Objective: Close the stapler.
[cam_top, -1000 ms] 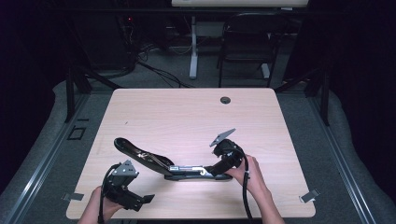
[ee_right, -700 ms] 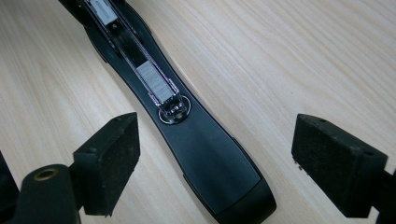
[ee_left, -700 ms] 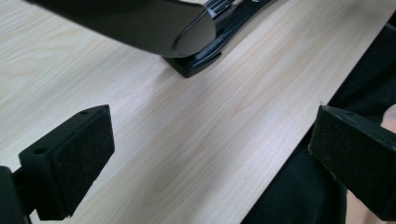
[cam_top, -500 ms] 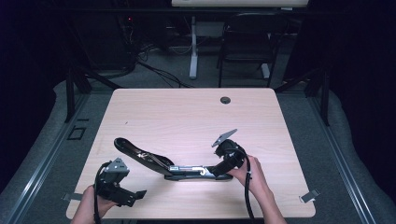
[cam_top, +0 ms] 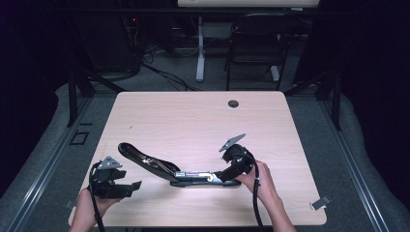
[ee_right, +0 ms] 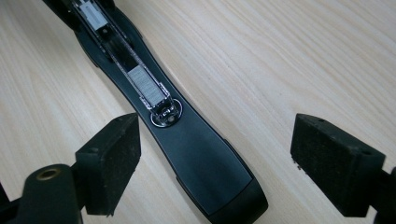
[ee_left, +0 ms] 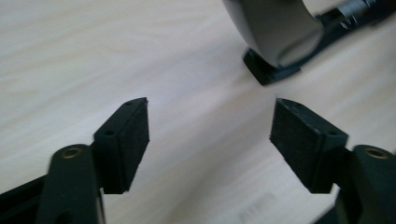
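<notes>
Where black stapler [cam_top: 179, 170] lies opened flat on table [cam_top: 193, 121] (staple strip [ee_right: 148, 88] visible in channel), right hand-held gripper [ee_right: 215, 163] hovers over its rear end, jaws wide apart, straddling, not touching. Left hand-held gripper [cam_top: 133, 186] near table's front-left edge, jaws apart, empty, just beside stapler's other end.

The table [cam_top: 193, 121] has a pale wood-grain top, smooth and matt; the stapler [ee_right: 196, 154] looks like smooth black plastic with a slight sheen, its open channel and staples bright metal; the pads [ee_right: 109, 163] on the jaws are rough, matt black, rubber-like.
</notes>
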{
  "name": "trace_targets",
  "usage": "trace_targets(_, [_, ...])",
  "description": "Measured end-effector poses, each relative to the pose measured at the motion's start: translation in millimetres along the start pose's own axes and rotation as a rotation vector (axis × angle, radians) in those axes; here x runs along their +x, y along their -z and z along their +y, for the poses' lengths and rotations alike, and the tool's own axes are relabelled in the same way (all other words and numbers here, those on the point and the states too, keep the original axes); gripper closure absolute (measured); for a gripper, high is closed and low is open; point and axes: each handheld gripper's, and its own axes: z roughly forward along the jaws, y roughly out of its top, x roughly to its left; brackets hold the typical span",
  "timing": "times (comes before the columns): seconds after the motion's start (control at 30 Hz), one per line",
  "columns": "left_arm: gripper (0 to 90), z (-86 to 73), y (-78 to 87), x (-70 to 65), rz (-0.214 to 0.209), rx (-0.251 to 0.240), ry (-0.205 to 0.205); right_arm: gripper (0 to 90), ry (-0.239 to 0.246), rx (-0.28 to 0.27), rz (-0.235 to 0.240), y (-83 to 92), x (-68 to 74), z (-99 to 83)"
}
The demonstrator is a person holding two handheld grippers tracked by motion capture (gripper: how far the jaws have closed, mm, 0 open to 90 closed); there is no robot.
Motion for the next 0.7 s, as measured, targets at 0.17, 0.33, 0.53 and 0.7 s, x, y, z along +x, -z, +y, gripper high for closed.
trace_targets(0.17, [40.2,5.8,8.3,4.0,0.064,-0.11,0.032,22.4,-0.003,-0.017,-0.019,-2.0,3.6,4.3])
trace_targets(0.33, [53.7,10.2,11.0,6.6,0.084,-0.196,0.067,39.1,0.021,-0.047,-0.055,-3.8,13.0,12.8])
trace_targets(0.53, [65.4,16.5,10.2,6.0,0.059,-0.228,0.069,62.3,0.024,-0.153,-0.033,2.9,23.4,27.1])
trace_targets(0.7, [72.0,20.8,11.1,2.7,0.059,-0.244,0.059,77.2,0.048,-0.187,-0.023,2.3,34.3,40.2])
